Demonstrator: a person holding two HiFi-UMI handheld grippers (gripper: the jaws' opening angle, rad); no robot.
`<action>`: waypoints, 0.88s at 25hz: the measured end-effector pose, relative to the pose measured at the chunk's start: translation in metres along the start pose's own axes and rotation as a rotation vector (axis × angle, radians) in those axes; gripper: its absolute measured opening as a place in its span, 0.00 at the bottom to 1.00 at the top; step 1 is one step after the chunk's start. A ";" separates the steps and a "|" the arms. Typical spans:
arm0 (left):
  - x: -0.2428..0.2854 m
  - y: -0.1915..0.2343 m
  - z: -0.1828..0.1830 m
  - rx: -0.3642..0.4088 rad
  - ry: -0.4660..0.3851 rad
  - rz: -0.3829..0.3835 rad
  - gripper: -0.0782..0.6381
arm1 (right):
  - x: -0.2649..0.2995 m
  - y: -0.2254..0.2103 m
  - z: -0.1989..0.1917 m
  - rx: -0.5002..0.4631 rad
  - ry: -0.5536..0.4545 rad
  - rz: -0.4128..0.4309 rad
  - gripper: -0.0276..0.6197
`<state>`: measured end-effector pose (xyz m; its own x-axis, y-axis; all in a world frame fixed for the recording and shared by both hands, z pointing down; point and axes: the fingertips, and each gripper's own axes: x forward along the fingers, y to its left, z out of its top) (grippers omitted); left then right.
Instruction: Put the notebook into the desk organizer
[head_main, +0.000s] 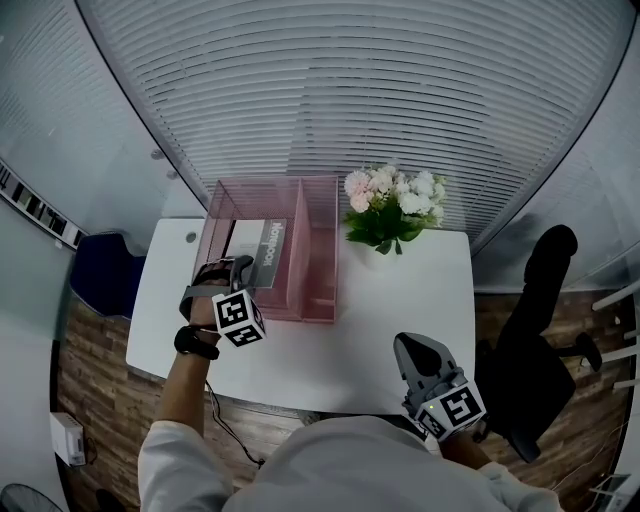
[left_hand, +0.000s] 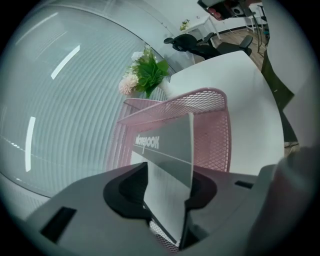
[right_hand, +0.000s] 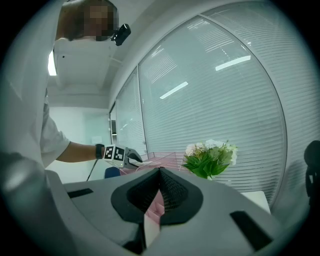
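Our left gripper (left_hand: 169, 192) has its jaws parted around the near edge of the grey notebook (left_hand: 167, 145), and as far as we can see the pads are not pressing on it. Pink mesh shows through the gap below the notebook. Our right gripper (right_hand: 160, 175) is closed at the tips with nothing between its jaws. It hangs over the near right edge of the white table (head_main: 400, 300), well apart from the work. The notebook stands tilted in the wider left compartment of the pink mesh desk organizer (head_main: 320, 262), with its printed cover facing up. Beside the organizer, at the table's far edge, is a bunch of pink and white flowers (head_main: 393, 208). A black chair (head_main: 540, 320) stands to the table's right.
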<state>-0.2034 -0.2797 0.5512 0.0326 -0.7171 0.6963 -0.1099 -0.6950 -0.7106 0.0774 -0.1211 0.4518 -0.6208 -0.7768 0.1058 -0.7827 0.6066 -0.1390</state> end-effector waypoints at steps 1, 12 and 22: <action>0.001 -0.003 -0.001 -0.003 0.009 -0.035 0.34 | 0.000 0.000 0.001 0.000 -0.001 -0.001 0.06; -0.006 -0.014 -0.007 -0.024 0.071 -0.429 0.56 | 0.001 -0.005 0.002 0.014 -0.013 -0.006 0.06; -0.013 -0.029 -0.006 -0.016 0.083 -0.572 0.59 | -0.002 -0.018 -0.002 0.034 -0.013 -0.022 0.06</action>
<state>-0.2068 -0.2501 0.5632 0.0133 -0.2203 0.9753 -0.1131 -0.9695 -0.2175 0.0925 -0.1304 0.4559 -0.6023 -0.7924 0.0967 -0.7944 0.5831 -0.1701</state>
